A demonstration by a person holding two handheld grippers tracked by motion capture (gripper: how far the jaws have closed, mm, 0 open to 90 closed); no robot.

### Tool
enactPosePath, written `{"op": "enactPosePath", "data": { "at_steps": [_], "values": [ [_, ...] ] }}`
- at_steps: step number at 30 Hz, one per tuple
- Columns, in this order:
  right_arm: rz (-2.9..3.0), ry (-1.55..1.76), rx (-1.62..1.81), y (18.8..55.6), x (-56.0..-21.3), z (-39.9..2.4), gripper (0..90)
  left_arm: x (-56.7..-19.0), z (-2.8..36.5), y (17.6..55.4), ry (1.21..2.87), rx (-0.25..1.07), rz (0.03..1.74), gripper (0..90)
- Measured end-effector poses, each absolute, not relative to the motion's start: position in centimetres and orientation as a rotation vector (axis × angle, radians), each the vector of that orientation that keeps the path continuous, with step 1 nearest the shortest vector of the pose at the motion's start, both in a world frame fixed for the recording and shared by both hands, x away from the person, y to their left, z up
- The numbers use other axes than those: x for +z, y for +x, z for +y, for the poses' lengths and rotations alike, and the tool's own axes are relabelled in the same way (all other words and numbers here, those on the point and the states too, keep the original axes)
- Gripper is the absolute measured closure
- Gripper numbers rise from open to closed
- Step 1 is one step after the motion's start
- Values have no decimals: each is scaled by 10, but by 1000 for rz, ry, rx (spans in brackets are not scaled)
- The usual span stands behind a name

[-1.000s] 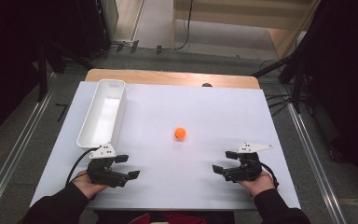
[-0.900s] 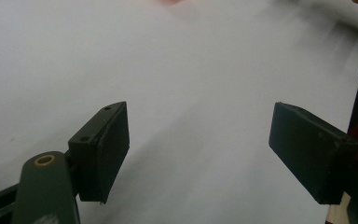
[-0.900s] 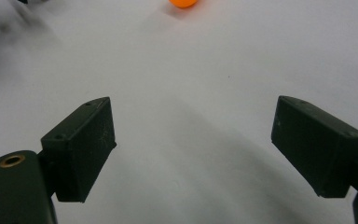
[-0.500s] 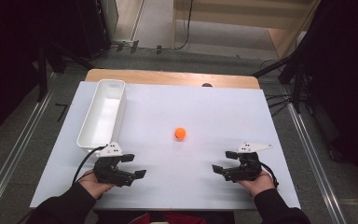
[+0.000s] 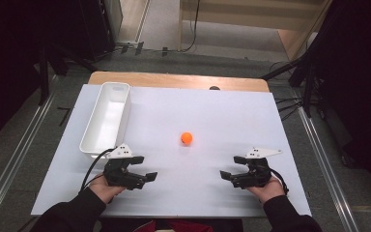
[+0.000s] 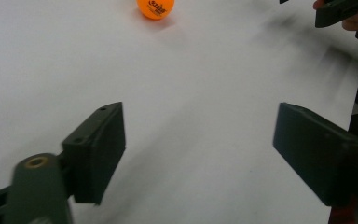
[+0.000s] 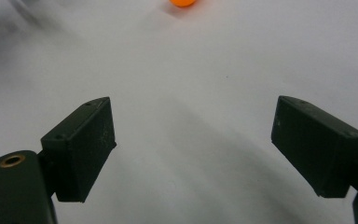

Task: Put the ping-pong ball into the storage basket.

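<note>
We hold the left gripper point(image 5: 142, 168) and right gripper point(image 5: 231, 168) near the worktop's point(image 5: 222, 116) front edge, jaws wide and empty. The orange ball point(image 5: 187, 138) sits mid-worktop, the white bin point(image 5: 107, 118) along the left edge. Probably pre-grasp; next, 1 gripper reaches it.

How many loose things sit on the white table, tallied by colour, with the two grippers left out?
Orange: 1, the ball.
White: 1, the long bin, at the table's left side.
Total: 2.
</note>
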State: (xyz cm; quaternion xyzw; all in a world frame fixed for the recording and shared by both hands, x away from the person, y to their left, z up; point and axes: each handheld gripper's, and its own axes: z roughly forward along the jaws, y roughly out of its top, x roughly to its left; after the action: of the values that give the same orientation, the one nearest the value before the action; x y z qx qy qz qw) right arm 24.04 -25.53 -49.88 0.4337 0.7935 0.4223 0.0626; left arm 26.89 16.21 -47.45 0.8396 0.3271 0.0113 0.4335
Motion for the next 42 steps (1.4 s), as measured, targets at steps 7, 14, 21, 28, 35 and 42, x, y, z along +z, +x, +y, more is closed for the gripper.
{"op": "enactPosePath", "data": {
  "at_steps": [7, 14, 21, 28, 35, 42],
  "values": [
    [2377, 1312, 1269, 240, -498, -256, 123, -472, 156, 271, 2095, 39, 805, 61],
    [2369, 1311, 1272, 240, -497, -257, 123, -471, 152, 274, 2090, 19, 774, 0],
    [2375, 1305, 1270, 241, -497, -256, 122, -469, 149, 279, 2080, 23, 794, 0],
    [2371, 1304, 1276, 241, -497, -256, 123, -468, 138, 281, 2149, 47, 791, 0],
    [2373, 1302, 1276, 241, -497, -256, 123, -468, 132, 286, 2147, 2, 771, 0],
    [2352, 1295, 1272, 240, -494, -258, 124, -467, 127, 291, 2142, 7, 778, 0]
  ]
}}
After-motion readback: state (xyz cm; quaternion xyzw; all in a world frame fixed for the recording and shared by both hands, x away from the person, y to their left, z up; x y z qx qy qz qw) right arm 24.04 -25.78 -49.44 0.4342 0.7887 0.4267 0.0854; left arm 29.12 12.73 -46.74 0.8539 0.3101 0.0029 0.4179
